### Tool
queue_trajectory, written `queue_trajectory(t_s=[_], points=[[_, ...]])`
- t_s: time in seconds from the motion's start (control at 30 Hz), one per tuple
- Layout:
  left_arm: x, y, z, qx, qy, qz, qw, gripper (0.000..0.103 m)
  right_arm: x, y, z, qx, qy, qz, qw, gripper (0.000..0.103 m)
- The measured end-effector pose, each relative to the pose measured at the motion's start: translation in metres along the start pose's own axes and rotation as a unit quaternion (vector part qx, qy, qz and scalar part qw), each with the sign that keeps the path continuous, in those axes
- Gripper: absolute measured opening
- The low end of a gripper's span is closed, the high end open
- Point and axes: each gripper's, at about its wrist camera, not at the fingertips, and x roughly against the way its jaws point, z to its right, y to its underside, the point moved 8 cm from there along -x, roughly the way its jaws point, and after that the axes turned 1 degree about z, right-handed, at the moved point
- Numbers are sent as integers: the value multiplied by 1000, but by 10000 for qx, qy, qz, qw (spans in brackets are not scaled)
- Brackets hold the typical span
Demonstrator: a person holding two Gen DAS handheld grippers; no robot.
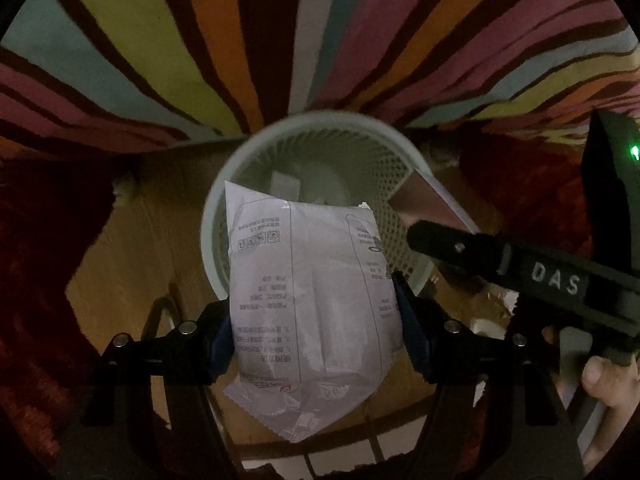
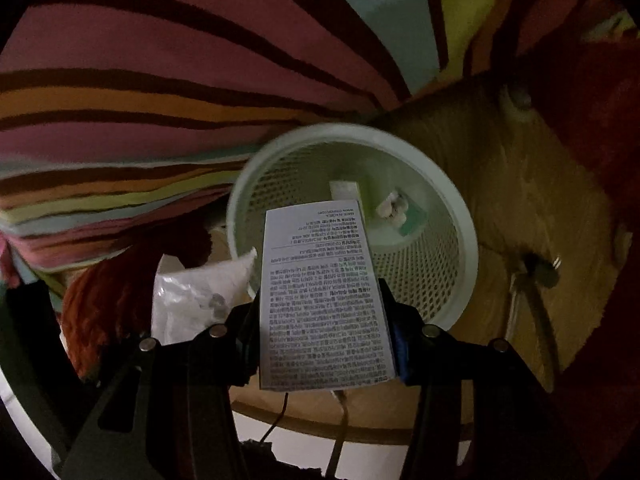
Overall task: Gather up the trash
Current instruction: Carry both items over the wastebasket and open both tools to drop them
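- Left gripper (image 1: 316, 328) pinches a white printed sachet (image 1: 312, 304) between its blue pads, holding it just over the near rim of the pale mesh wastebasket (image 1: 224, 200).
- Right gripper (image 2: 324, 328) clamps a printed paper leaflet (image 2: 320, 292), its far end reaching over the same basket's rim (image 2: 468, 240).
- Small scraps lie at the basket's bottom (image 2: 394, 206).
- Wooden stool top (image 2: 520, 208) carries the basket; a striped rug (image 1: 200, 40) lies beyond.
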Motion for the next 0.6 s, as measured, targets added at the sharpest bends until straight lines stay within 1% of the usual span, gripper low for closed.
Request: queue_trajectory(t_s=[0.2,0.47,0.5,0.53,0.57,0.6], points=[[-24,1,5,-12,-75,-309,9995,67,-18,2,6,-164,75,-284,9994,48],[-46,8,6,-19,76,-732,9973,69,-29,1,5,-223,23,-504,9985,49],[-48,9,6,-5,90,-787,9969,71,-32,0,3,-214,4,-569,9981,55],[-51,10,5,15,77,-848,9964,73,-35,1,2,-203,6,-636,9978,76],[-53,12,3,43,37,-926,9957,84,-37,2,2,-190,48,-684,9975,88],[-55,13,1,78,2,-952,9954,89,-38,1,3,-191,94,-680,9975,95]])
